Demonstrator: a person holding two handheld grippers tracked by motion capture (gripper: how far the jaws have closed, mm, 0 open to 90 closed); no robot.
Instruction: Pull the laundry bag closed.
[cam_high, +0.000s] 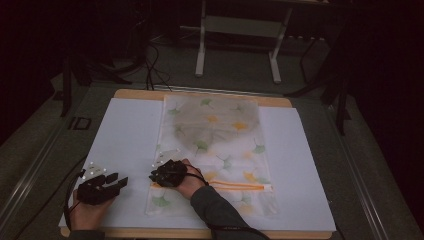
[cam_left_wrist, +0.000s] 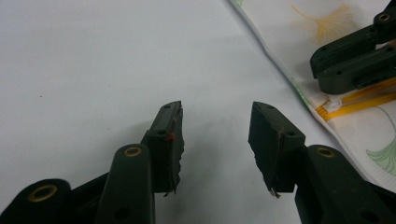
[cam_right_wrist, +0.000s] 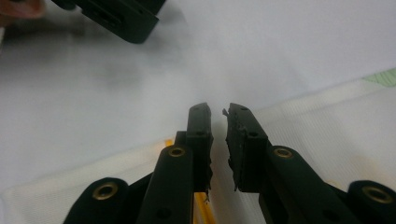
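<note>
Orange zipper (cam_high: 240, 186) lying just under the nearly closed right gripper (cam_right_wrist: 219, 122).
Its narrow jaws are pinching nothing and risk snagging mesh laundry bag (cam_high: 220, 145) fabric; left gripper (cam_left_wrist: 215, 122) is gaping wide, empty.

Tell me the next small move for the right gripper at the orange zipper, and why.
Probably ease the right gripper down and close it on the zipper pull. Its jaws stand narrowly apart over the bag's near edge, beside the orange zipper, with nothing visibly pinched. The left gripper is open over the white sheet, free to steady the fabric.
</note>
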